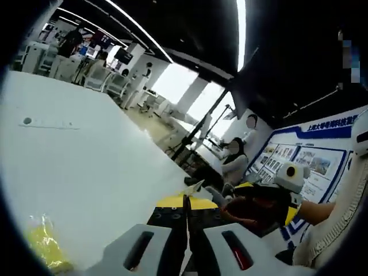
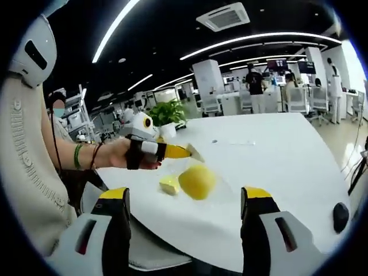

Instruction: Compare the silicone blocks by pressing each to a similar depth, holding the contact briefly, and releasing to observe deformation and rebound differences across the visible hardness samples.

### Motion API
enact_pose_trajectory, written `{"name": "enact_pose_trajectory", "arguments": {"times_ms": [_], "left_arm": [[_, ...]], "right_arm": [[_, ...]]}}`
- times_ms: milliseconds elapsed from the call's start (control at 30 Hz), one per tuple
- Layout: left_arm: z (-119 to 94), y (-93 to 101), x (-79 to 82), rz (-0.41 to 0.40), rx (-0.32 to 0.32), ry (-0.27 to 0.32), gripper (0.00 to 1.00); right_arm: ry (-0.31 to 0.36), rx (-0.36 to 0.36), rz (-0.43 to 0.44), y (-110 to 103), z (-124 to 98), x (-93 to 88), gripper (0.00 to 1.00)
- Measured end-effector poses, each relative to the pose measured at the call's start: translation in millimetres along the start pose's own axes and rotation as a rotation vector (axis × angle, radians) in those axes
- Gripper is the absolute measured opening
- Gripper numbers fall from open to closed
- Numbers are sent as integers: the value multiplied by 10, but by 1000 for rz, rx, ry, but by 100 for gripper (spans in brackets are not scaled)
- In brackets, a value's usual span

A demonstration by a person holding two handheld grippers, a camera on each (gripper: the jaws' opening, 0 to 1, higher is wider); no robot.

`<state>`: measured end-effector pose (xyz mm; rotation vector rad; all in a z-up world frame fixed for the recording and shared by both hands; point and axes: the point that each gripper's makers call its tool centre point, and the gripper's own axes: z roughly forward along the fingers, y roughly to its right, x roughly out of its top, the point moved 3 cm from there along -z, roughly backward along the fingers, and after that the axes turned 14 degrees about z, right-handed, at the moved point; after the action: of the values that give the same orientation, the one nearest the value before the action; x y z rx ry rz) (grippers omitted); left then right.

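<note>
White worktop is recorded across the left gripper view, with a small dark dot noted far out on its surface. A yellow block in clear wrapping is seen at the lower left of that view, lying on the worktop, well apart from the left gripper. The jaws of this gripper are seen pressed together, with no gap and nothing between them; their yellow tips are held off the worktop edge. The right gripper is seen to the right of them, gripped by a hand. A seated person and a blue wall display are noted beyond.

In the right gripper view, a hand with wristbands is seen at the left, holding the left gripper, whose yellow tips are closed and held just above the worktop. Two yellow blocks are listed near the worktop's near edge: a small block and, just beside it, a larger rounded block. The right gripper is shown with jaws wide apart and empty, short of both blocks. A dark object is noted at the far right edge. A potted plant stands at the far edge.
</note>
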<state>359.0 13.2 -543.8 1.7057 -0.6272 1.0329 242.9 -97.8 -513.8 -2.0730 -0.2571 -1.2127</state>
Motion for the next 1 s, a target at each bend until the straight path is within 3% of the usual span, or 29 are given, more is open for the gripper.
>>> {"name": "enact_pose_trajectory", "arguments": {"times_ms": [33, 167, 233, 300, 333, 400, 467, 567, 667, 700, 733, 867, 1000], "left_arm": [[38, -48, -35, -54, 6, 8, 0], [133, -294, -195, -115, 53, 1, 0], [143, -432, -266, -120, 99, -4, 0], [132, -638, -275, -195, 168, 41, 0], [126, -723, -276, -201, 178, 51, 0], [90, -935, -305, -236, 259, 55, 0], [58, -1084, -357, -232, 319, 54, 0], [2, -1235, -437, -320, 391, 97, 0], [-61, -1351, -559, -341, 463, 101, 0], [-66, -1363, -580, -371, 468, 119, 0], [-105, -1419, -645, -400, 524, 132, 0], [-145, -1505, -776, -532, 585, 220, 0], [-102, -1518, -887, -531, 622, 214, 0]], "right_arm": [[-3, -4, 4, 45, 2, 10, 72], [-8, -5, 8, 134, 28, 37, 71], [-22, -5, 5, 179, 51, 39, 69], [-28, -3, 6, 218, 74, 43, 68], [-28, 6, 15, 226, 92, 42, 68], [-44, 20, 23, 233, 128, 25, 68], [-54, 22, 13, 249, 153, 9, 67], [-62, 34, 31, 279, 193, -2, 68], [-72, 53, 47, 273, 226, -7, 68], [-74, 53, 44, 275, 240, -8, 68], [-75, 53, 42, 273, 244, -11, 68], [-75, 55, 47, 285, 256, -9, 68], [-88, 51, 44, 323, 255, -24, 67]]}}
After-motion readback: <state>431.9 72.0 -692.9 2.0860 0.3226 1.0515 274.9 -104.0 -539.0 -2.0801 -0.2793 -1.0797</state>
